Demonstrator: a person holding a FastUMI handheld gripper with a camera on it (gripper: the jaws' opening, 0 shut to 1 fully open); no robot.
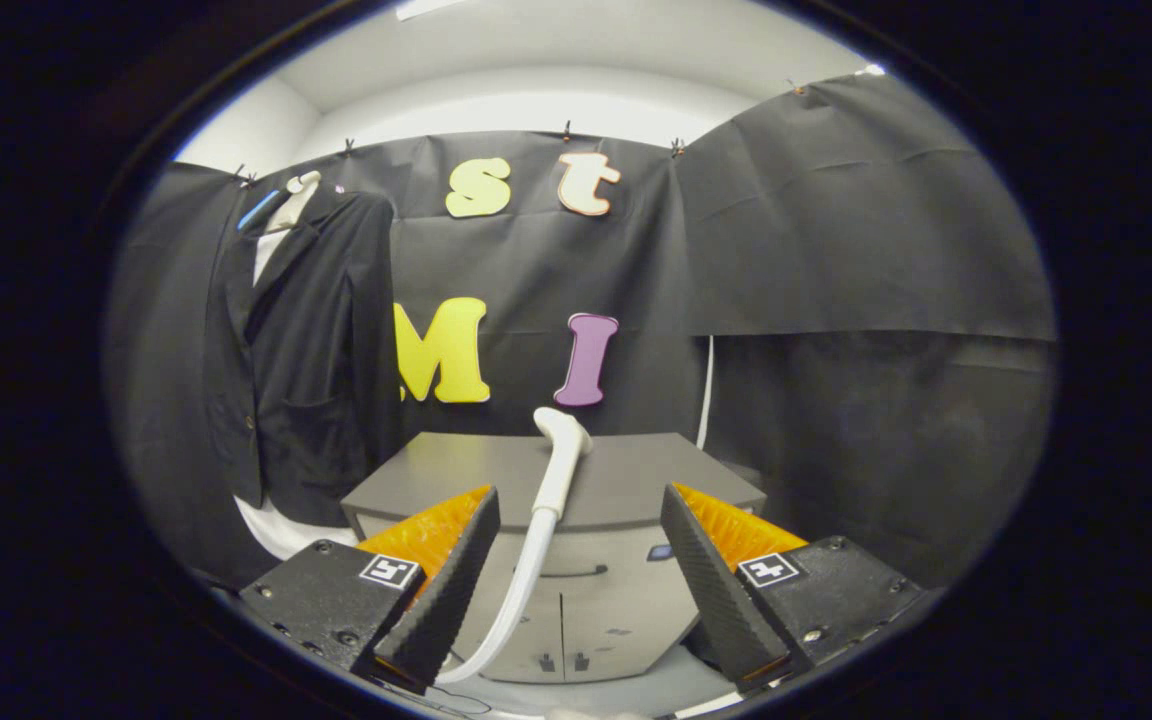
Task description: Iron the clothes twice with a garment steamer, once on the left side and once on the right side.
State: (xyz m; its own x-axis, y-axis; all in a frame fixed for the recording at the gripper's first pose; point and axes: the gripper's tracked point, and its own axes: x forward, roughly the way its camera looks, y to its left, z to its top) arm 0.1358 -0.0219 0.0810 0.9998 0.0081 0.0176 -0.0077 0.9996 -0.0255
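Note:
A black suit jacket (301,350) hangs on a mannequin form against the booth wall, up and to the left of my fingers. The white garment steamer head (561,455) stands upright on a grey cabinet (626,480), with its white hose (516,590) curving down between my fingers. My gripper (576,580) is open, its fingers wide apart on either side of the hose and short of the steamer head. Nothing is held.
The grey cabinet has drawers and doors on its front face (586,610). A white cable (707,390) runs down the wall behind it on the right. The mannequin's white base (271,530) shows under the jacket.

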